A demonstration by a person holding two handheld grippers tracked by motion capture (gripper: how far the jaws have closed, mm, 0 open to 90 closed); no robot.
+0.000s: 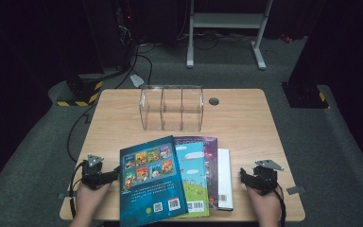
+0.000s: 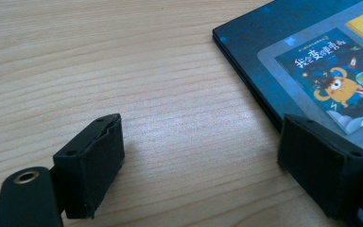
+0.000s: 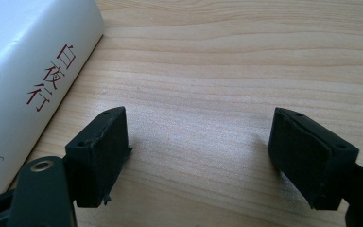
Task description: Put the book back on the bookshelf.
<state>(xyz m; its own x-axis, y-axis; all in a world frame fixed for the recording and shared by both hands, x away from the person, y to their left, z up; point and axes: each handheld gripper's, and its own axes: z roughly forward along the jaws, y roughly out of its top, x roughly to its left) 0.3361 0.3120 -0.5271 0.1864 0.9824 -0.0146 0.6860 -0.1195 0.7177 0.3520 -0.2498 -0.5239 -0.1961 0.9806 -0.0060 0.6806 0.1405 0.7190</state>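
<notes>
A stack of books lies at the table's near middle: a dark blue picture book (image 1: 151,182) on top, a light blue one (image 1: 193,177) and a purple one (image 1: 211,156) under it, and a white book (image 1: 225,176) at the bottom right. My left gripper (image 1: 111,176) rests on the table just left of the stack, open, with bare wood between its jaws and the dark blue book (image 2: 312,61) by the right jaw. My right gripper (image 1: 244,176) sits right of the stack, open over bare wood, the white book's spine (image 3: 33,80) to its left.
A clear plastic organiser (image 1: 171,108) with three compartments stands at the back middle of the wooden table (image 1: 246,127). A round grommet (image 1: 213,100) sits to its right. Cables and a white frame (image 1: 227,28) lie on the floor beyond.
</notes>
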